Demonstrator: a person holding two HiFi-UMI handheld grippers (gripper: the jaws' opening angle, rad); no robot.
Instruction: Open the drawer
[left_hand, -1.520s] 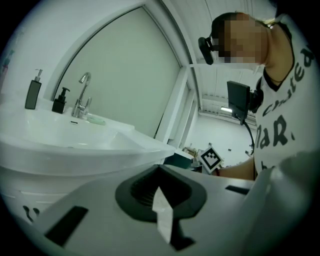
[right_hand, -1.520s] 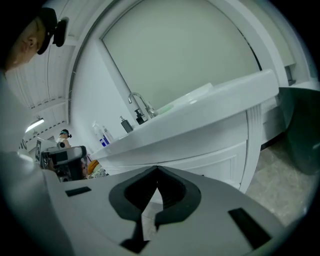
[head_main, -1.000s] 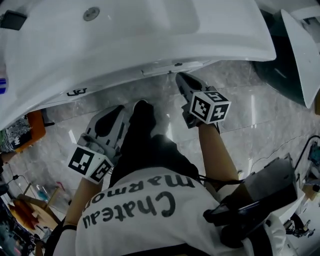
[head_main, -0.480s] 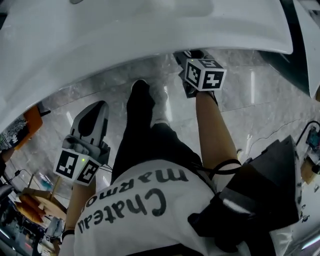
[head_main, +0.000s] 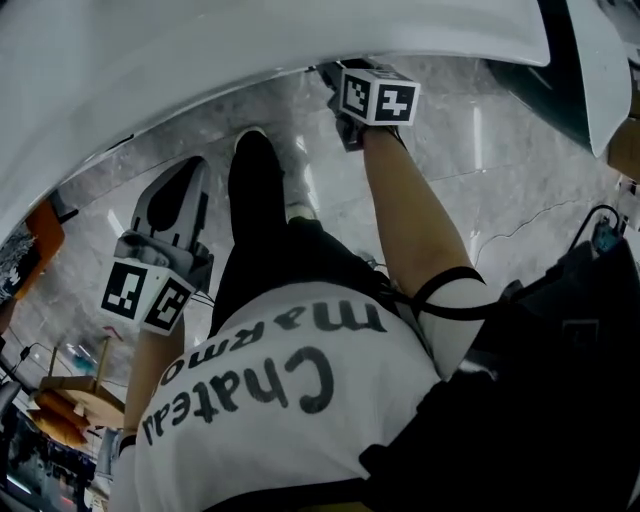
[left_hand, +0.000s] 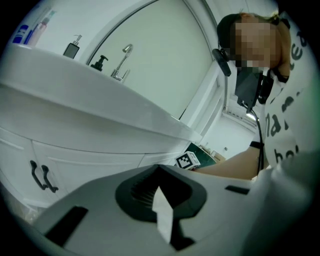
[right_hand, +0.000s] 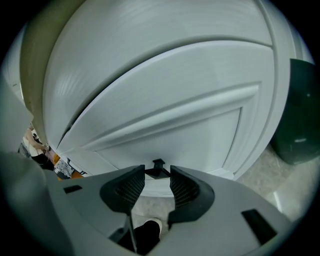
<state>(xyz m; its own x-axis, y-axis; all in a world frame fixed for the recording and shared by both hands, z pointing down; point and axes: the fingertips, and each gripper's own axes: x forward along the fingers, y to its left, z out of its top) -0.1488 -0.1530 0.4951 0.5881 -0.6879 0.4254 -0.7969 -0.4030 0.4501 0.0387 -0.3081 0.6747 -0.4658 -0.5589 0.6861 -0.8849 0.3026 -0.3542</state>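
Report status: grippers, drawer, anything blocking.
Left gripper shut, empty. Right gripper open, jaws just closing, drawer handle between the tips, not clamped. Drawer front flush, unopened. No obstruction seen.

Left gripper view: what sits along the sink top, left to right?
Blue-printed tube → square dark dispenser → black pump bottle → faucet.

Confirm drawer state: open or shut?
Looks shut: the drawer front lies flush, only a thin seam round it; no interior shows.
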